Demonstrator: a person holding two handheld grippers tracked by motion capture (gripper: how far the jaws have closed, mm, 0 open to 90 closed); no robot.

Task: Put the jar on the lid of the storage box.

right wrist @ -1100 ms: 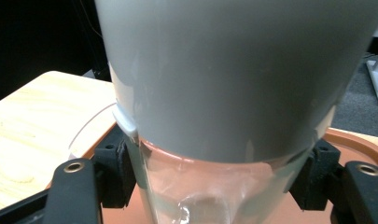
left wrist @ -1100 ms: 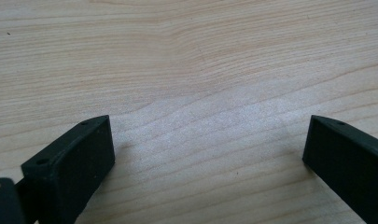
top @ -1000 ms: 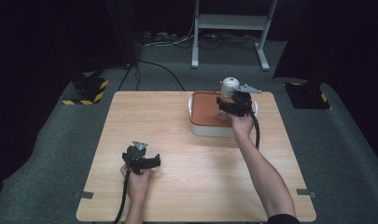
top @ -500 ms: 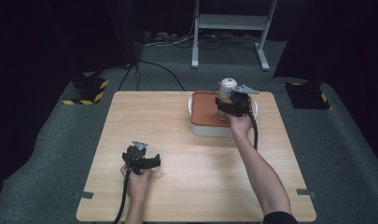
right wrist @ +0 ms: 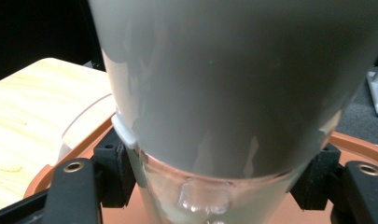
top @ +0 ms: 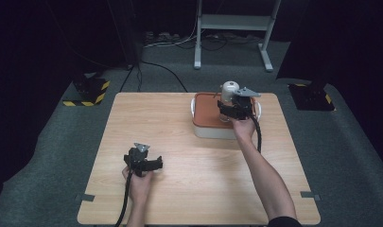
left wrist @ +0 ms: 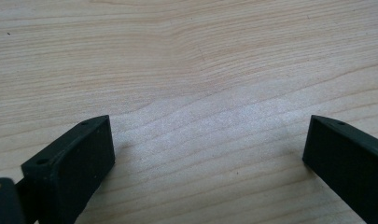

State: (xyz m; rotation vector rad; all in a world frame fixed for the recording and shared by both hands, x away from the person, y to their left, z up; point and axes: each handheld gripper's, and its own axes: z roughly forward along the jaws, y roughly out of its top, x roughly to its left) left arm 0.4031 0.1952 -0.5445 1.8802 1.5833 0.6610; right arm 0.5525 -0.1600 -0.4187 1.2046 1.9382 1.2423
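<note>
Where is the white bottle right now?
In the high view the white bottle stands at the table's far right, over the orange-lidded container, clamped in the right tool.

- High view: above, looking forward and down over whole table point(top: 179, 142).
- Left gripper view: close, facing bare table wood.
- Right gripper view: pressed near white jar point(right wrist: 233, 84), table corner shared.

Table point(top: 179, 142) brightly lit, surroundings dark; close bottle point(right wrist: 233, 84) blurred.
</note>
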